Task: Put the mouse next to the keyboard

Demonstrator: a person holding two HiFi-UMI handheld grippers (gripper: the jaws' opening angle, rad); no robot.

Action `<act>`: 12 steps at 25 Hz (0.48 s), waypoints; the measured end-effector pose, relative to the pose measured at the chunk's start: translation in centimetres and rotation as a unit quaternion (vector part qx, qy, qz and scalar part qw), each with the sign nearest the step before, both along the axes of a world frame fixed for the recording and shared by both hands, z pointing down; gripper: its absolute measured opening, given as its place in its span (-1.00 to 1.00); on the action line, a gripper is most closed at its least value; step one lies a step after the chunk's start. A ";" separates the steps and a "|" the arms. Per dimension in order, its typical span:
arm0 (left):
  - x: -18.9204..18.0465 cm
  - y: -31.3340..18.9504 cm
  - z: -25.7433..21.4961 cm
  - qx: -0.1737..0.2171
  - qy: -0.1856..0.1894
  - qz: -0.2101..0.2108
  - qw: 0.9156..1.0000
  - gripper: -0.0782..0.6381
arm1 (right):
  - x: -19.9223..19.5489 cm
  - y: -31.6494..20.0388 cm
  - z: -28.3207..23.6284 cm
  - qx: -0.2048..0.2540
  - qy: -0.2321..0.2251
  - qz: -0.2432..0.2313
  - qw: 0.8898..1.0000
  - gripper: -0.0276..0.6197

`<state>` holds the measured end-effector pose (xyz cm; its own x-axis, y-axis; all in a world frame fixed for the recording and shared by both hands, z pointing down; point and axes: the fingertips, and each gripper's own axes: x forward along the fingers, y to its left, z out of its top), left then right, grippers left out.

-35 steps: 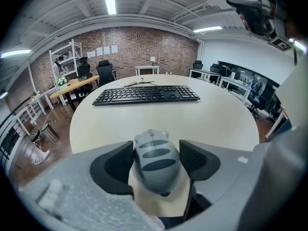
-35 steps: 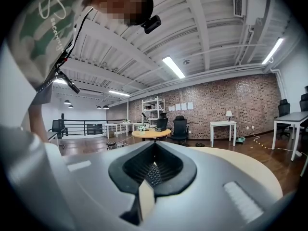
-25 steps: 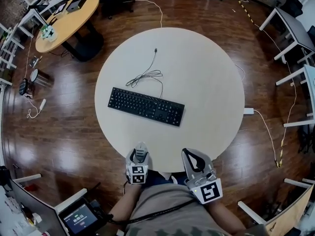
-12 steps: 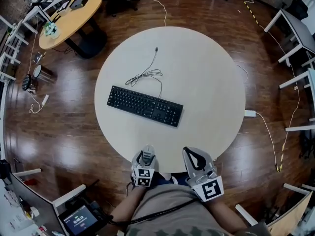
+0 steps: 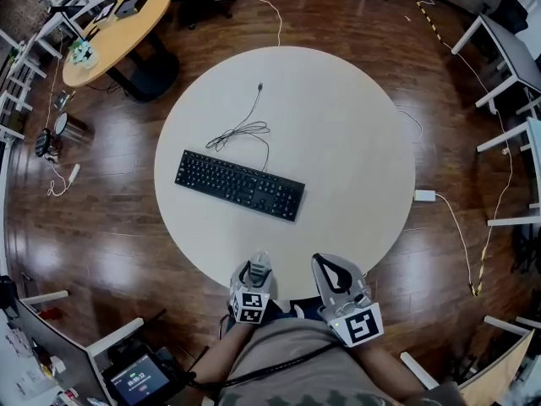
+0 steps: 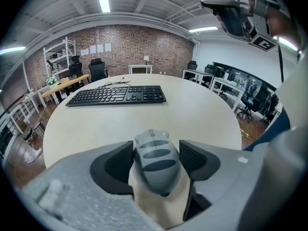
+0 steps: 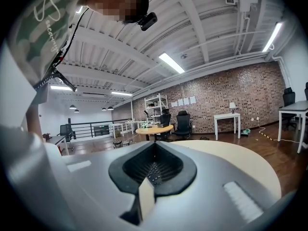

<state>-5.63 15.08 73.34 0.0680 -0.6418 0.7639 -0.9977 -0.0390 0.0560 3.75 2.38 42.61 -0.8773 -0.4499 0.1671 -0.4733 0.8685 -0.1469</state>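
My left gripper, pinching the mouse, now sits slightly further right than a second ago, so the carry to the keyboard is barely begun; my right gripper is pressed together, empty.

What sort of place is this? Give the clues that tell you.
Most likely an open-plan office or shared workspace: a keyboard lies on a round table, office chairs stand by a brick wall, and more desks line the room's edge.

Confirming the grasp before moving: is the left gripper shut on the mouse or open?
Shut: the left gripper has both jaws against the sides of the grey mouse, seen in its own view.
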 end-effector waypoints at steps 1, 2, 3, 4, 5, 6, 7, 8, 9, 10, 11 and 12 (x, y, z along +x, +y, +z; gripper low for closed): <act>0.5 -0.4 0.1 0.002 0.000 0.003 1.000 0.08 | 0.4 -0.3 0.2 0.000 0.001 0.002 1.000 -0.90; 0.8 -0.8 0.2 0.003 0.001 0.006 1.000 0.08 | 0.7 -0.6 0.4 0.001 0.002 0.005 1.000 -0.90; 1.2 -1.1 0.3 0.004 0.002 0.009 1.000 0.08 | 0.9 -0.7 0.5 0.001 0.002 0.007 1.000 -0.90; 1.5 -1.2 0.3 0.003 0.003 0.012 1.000 0.08 | 1.0 -0.8 0.5 0.001 0.002 0.009 1.000 -0.90; 1.7 -1.3 0.2 0.003 0.005 0.015 1.000 0.08 | 1.2 -0.8 0.6 0.000 0.002 0.011 1.000 -0.90; 2.0 -1.4 0.0 0.004 0.007 0.018 1.000 0.08 | 1.3 -0.8 0.5 0.000 0.003 0.012 1.000 -0.90; 2.3 -1.6 -0.2 0.006 0.008 0.023 1.000 0.08 | 1.5 -0.9 0.5 -0.001 0.004 0.014 1.000 -0.90; 2.6 -1.9 -0.4 0.008 0.009 0.028 1.000 0.08 | 1.6 -0.9 0.4 -0.002 0.004 0.016 1.000 -0.90; 2.8 -2.2 -0.5 0.008 0.010 0.033 0.999 0.08 | 1.8 -1.1 0.4 -0.003 0.004 0.018 1.000 -0.90; 3.0 -2.3 -0.5 0.006 0.011 0.037 0.999 0.08 | 2.0 -1.2 0.3 -0.005 0.004 0.021 1.000 -0.90; 3.1 -2.5 -0.5 0.004 0.011 0.039 0.999 0.08 | 2.2 -1.3 0.3 -0.006 0.004 0.023 1.000 -0.90; 3.2 -2.7 -0.5 0.004 0.012 0.040 0.999 0.08 | 2.5 -1.3 0.3 -0.006 0.005 0.025 1.000 -0.90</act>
<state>-2.38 12.34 72.83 0.1371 -0.6392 0.7567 -0.9898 -0.1188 0.0790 6.22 1.04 42.95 -0.8518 -0.4914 0.1814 -0.5181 0.8415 -0.1532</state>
